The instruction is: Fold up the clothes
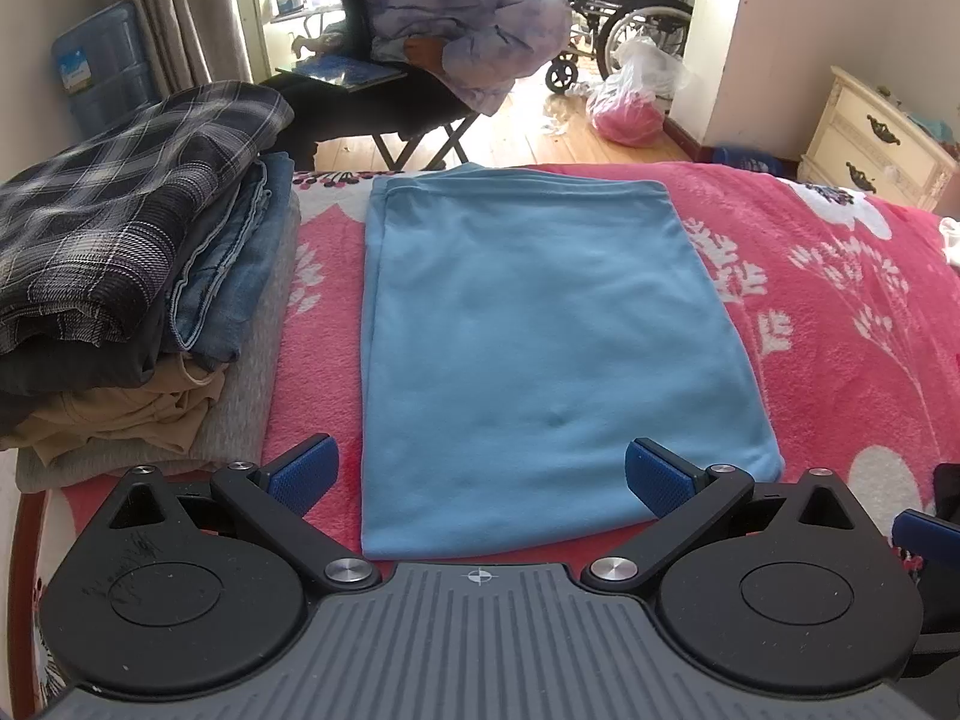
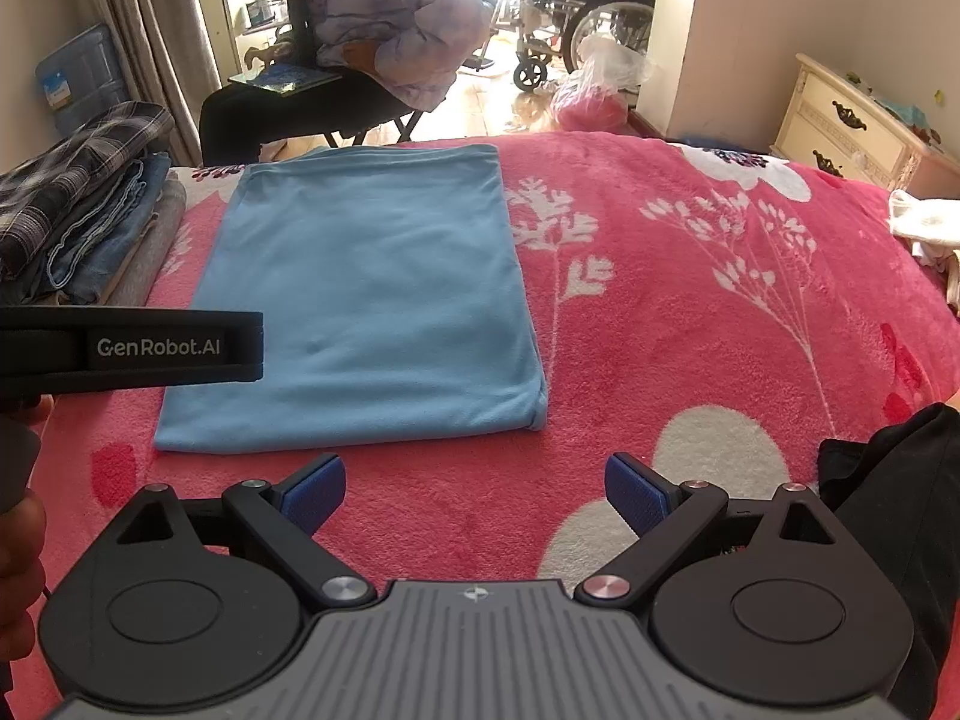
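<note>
A light blue garment [image 1: 540, 348] lies folded into a flat rectangle on the pink flowered blanket [image 1: 840, 330]. My left gripper [image 1: 480, 477] hovers open over its near edge, blue pads wide apart with nothing between them. In the right wrist view the same blue garment [image 2: 366, 300] lies ahead and to the left. My right gripper [image 2: 474, 495] stands open over bare blanket [image 2: 690, 300], just short of the garment's near right corner. The left gripper's strap [image 2: 150, 348] reaches in from the left edge.
A stack of folded clothes [image 1: 132, 276], plaid on top, sits left of the blue garment. A seated person [image 1: 432, 42] is beyond the bed's far edge. A wheelchair [image 1: 630, 12], a plastic bag [image 1: 630, 102] and a cream nightstand [image 1: 876, 138] stand behind. A black cloth [image 2: 888, 510] lies near right.
</note>
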Available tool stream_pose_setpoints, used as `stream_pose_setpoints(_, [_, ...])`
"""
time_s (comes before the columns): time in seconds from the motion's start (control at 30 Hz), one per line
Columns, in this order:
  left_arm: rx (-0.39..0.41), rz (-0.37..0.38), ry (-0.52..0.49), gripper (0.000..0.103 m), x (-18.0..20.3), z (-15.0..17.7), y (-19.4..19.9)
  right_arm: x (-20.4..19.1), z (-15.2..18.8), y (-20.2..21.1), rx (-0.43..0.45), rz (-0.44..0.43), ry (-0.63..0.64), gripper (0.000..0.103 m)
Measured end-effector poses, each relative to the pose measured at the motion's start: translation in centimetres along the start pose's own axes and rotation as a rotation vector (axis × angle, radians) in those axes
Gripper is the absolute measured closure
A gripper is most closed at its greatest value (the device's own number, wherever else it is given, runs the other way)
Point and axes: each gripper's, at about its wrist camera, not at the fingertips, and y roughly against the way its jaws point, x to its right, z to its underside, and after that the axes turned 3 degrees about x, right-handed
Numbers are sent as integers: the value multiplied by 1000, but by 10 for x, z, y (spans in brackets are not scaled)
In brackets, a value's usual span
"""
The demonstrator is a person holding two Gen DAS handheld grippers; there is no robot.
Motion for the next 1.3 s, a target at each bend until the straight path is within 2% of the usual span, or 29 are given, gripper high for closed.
stream_pose_setpoints(1.3, [-20,-24,-1,0,-3,0,-4,-4,0,-4,-19,-2,0,7])
